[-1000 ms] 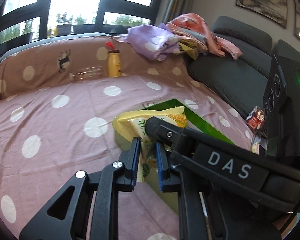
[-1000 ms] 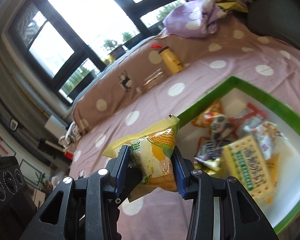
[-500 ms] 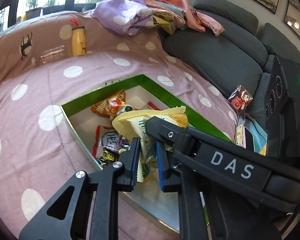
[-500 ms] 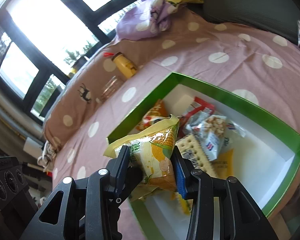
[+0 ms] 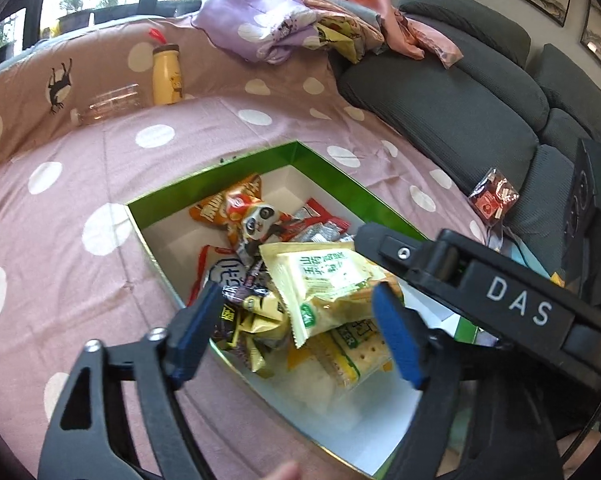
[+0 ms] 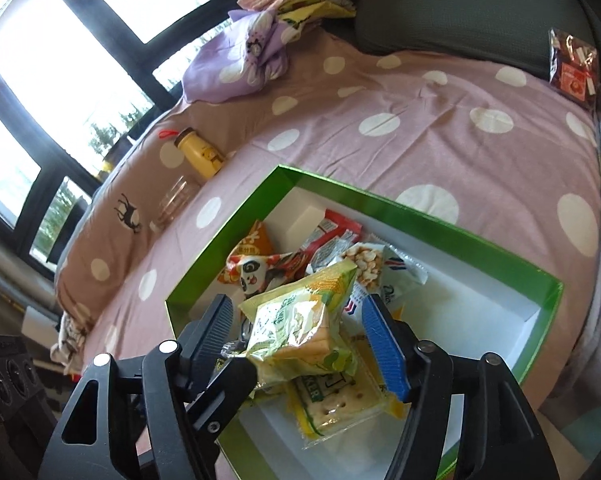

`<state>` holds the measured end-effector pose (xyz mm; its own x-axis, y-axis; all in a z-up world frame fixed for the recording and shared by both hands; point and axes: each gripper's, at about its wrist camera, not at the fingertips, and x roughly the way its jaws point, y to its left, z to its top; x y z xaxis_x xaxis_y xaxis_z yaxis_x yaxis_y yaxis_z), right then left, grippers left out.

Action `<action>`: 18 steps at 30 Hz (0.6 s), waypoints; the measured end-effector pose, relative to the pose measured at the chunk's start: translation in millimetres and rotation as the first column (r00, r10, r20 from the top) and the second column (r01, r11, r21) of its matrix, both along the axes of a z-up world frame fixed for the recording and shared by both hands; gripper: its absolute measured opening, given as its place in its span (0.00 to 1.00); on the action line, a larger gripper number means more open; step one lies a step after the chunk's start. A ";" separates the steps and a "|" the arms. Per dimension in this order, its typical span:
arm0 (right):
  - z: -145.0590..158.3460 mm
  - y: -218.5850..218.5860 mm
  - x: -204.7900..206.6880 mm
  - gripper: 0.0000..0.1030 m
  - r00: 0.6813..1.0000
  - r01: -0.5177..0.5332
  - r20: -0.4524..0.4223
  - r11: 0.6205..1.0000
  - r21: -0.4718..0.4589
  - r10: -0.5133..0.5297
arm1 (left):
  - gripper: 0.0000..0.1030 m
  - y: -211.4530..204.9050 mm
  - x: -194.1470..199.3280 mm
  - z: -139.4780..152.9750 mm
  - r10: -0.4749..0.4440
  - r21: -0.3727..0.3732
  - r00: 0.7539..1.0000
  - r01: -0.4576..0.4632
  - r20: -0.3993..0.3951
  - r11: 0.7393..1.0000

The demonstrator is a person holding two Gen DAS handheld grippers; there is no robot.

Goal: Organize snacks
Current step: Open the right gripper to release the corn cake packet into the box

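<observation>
Corn snack packet [image 6: 300,332] lies atop the snack pile in the green box [image 6: 228,240], frame centre. Both grippers, left gripper [image 5: 296,332] and right gripper [image 6: 304,340], have just spread, pads clear. Lift straight away without snagging its edges.

A yellow plastic bottle with a brown cap [image 5: 166,76] stands beside a clear glass jar lying on its side [image 5: 108,102] on the pink polka-dot bedsheet [image 5: 60,208], near crumpled lilac fabric [image 5: 260,32] and a grey sofa [image 5: 452,92].

Yellow corn snack packet [image 6: 300,328] lies tilted atop snacks in green-rimmed box [image 6: 420,216].
</observation>
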<state>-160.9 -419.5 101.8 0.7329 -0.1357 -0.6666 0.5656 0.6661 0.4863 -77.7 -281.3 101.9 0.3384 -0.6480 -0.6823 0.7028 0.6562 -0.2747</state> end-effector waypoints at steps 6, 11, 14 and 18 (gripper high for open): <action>9.3 7.6 -0.1 0.76 0.999 -0.030 0.017 0.999 -0.027 0.031 | 0.91 13.1 2.6 6.5 0.047 0.020 0.999 -0.047 0.026 0.999; 10.0 14.5 5.0 0.77 0.998 -0.059 0.015 0.998 -0.034 0.060 | 0.94 21.1 5.4 6.9 0.069 0.026 0.997 -0.070 0.029 0.997; 10.6 17.8 6.3 0.77 0.998 -0.065 0.010 0.997 -0.045 0.066 | 0.94 23.7 6.9 6.4 0.072 0.025 0.997 -0.073 0.023 0.997; 11.3 20.3 8.2 0.77 0.998 -0.069 0.000 0.996 -0.057 0.069 | 0.94 27.8 8.3 5.8 0.080 0.019 0.997 -0.080 0.014 0.997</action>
